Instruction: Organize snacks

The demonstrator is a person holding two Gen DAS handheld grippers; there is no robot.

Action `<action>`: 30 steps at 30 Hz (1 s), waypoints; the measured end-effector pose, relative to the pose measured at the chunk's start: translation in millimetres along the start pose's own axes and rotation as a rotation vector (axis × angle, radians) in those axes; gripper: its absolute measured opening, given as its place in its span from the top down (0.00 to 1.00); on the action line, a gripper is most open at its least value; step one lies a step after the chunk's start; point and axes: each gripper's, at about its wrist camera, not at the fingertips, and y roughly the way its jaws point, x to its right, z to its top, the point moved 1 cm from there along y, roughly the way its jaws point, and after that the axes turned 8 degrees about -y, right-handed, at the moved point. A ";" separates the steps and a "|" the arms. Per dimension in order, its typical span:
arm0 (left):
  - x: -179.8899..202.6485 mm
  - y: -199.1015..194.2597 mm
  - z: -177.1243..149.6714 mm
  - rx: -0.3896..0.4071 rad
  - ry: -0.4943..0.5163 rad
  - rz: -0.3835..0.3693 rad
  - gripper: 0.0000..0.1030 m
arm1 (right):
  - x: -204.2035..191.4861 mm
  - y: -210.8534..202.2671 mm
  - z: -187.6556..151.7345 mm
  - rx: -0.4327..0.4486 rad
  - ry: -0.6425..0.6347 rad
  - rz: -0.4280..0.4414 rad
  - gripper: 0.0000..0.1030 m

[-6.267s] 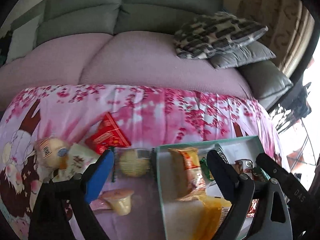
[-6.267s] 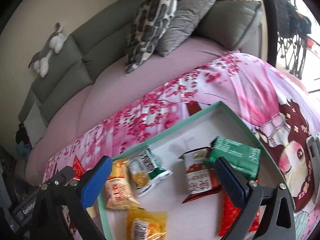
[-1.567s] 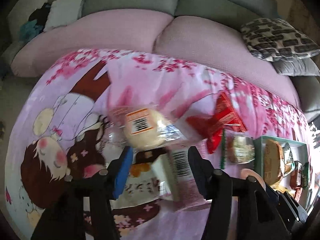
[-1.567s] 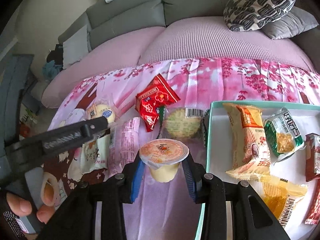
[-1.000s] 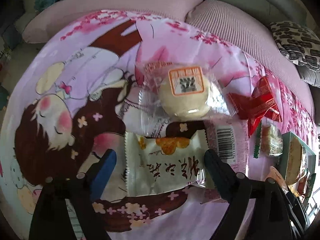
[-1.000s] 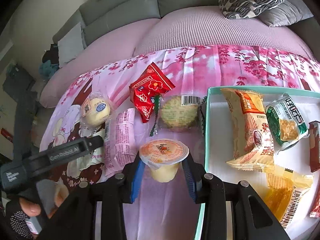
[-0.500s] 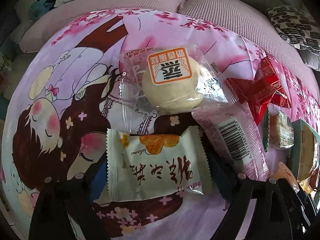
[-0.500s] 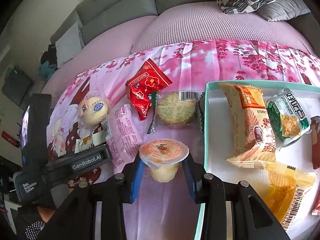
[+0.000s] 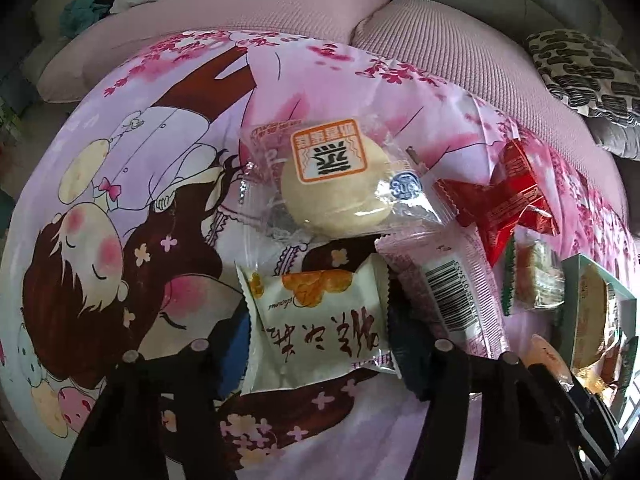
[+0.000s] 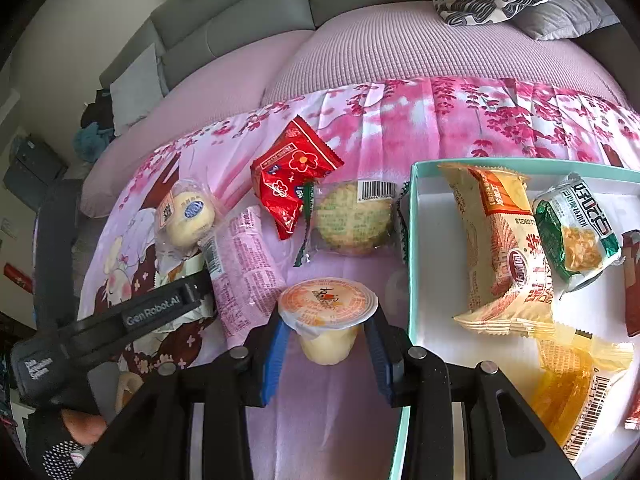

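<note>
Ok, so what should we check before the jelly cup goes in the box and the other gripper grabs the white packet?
1. Right hand-held gripper shut on the jelly cup: ok.
2. Jelly cup upright, lid sealed: ok.
3. Bare floor in the box beside the cup: ok.
4. Left hand-held gripper around the white packet: ok, one finger on each side.
5. Left fingers pressing the packet: cannot tell, tips hidden behind it.
6. White packet free of neighbours: not ok, the pink packet touches its right edge.
</note>
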 end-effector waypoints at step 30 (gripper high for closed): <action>-13.1 -52.6 -4.4 0.081 -0.058 -0.074 0.43 | -1.4 -25.1 4.5 0.064 0.010 0.010 0.61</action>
